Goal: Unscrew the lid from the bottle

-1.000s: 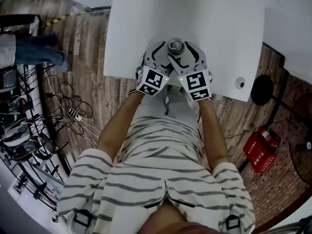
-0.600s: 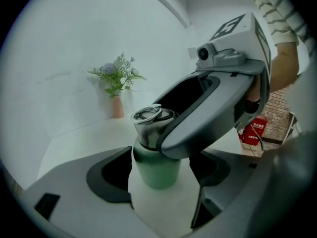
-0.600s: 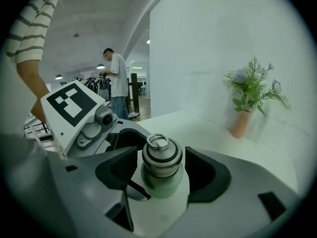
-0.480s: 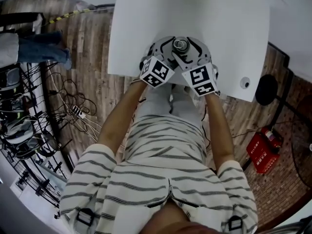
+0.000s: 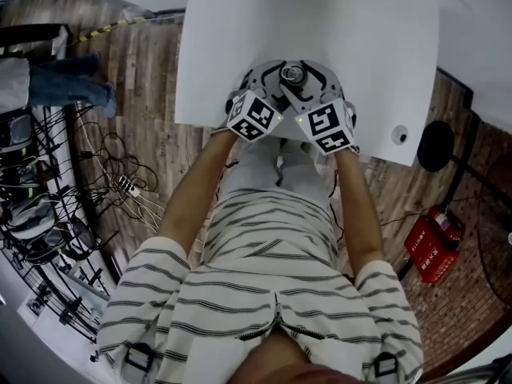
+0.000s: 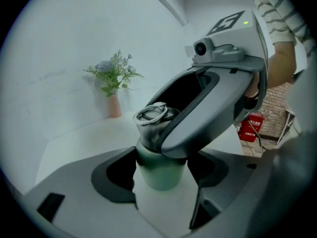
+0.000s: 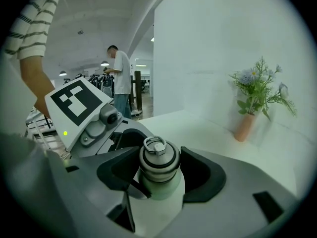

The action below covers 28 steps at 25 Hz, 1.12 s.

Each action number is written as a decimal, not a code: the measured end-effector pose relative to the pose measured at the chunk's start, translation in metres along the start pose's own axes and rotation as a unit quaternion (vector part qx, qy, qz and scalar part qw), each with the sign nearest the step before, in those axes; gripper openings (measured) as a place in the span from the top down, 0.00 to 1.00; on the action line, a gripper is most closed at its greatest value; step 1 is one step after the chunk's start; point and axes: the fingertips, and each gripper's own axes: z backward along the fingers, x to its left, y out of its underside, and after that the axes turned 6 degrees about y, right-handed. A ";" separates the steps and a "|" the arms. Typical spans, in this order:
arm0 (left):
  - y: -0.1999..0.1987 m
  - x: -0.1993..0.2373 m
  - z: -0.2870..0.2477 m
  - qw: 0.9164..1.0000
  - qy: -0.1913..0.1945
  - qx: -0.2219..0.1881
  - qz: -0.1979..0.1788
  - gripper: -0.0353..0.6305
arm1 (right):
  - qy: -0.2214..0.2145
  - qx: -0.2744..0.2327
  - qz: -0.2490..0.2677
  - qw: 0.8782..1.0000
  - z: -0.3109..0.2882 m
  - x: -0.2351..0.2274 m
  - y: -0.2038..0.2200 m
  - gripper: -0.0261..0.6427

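Left gripper (image 6: 161, 182), right gripper (image 7: 157, 175) — fingers (image 7: 204, 173) closing, gripping

Surfaces as I read them from my remote station. Pale green bottle (image 7: 161, 187): matt coated body. Round metal lid (image 7: 158, 158): brushed grey, with a shinier ring on top. Left gripper (image 6: 162, 176) and right gripper (image 7: 159, 175): smooth matt grey plastic shells, jaws lined in dull black. White counter (image 5: 240, 38): smooth, matt. Brown plank floor (image 5: 144, 86): grained wood. The person's striped shirt (image 5: 264, 294): soft cloth.

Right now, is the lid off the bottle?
No, in the right gripper view the lid sits on top of the bottle.
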 end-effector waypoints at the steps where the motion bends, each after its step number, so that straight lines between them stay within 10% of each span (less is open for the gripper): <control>1: 0.000 0.000 0.000 1.000 0.000 0.002 0.000 0.47 | -0.001 0.001 0.001 1.000 0.000 0.000 0.000 0.56; 17: 0.002 -0.001 -0.003 1.000 0.009 0.005 -0.003 0.47 | -0.108 0.004 0.095 0.990 0.001 0.005 0.004 0.56; 28: 0.001 -0.002 0.000 1.000 0.012 0.008 -0.005 0.47 | -0.250 0.004 0.206 0.946 0.005 0.014 0.007 0.56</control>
